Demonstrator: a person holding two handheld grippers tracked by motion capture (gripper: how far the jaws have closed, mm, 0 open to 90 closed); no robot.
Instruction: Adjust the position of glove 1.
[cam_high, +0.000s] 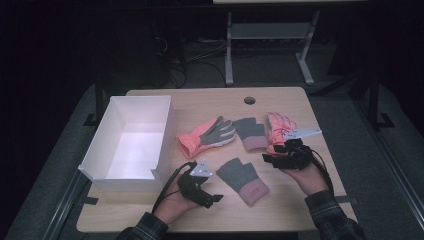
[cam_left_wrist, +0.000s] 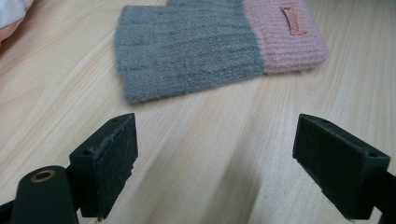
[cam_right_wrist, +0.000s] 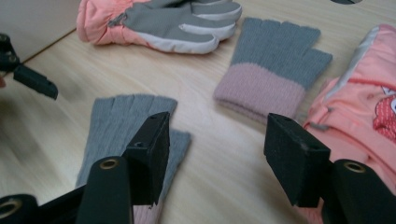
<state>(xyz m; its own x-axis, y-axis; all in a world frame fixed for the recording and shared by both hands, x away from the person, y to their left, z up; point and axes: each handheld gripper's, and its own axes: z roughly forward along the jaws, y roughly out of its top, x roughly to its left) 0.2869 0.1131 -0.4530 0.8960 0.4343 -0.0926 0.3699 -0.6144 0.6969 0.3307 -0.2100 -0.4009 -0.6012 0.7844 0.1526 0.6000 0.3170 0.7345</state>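
Four gloves are lying on the table (cam_high: 280, 210) beside the white box (cam_high: 165, 137), which is sitting apparently empty, so packing is probably not yet begun. Left gripper (cam_high: 212, 199) is hovering wide open, holding nothing, just short of the nearer knit glove (cam_left_wrist: 205, 46). Right gripper (cam_right_wrist: 215, 154) is standing partly open and empty, farthest from the box, by the orange glove (cam_right_wrist: 359, 116).

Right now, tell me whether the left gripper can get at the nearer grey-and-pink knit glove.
Probably yes: the left gripper stands open, facing the knit glove across bare table, with nothing between.
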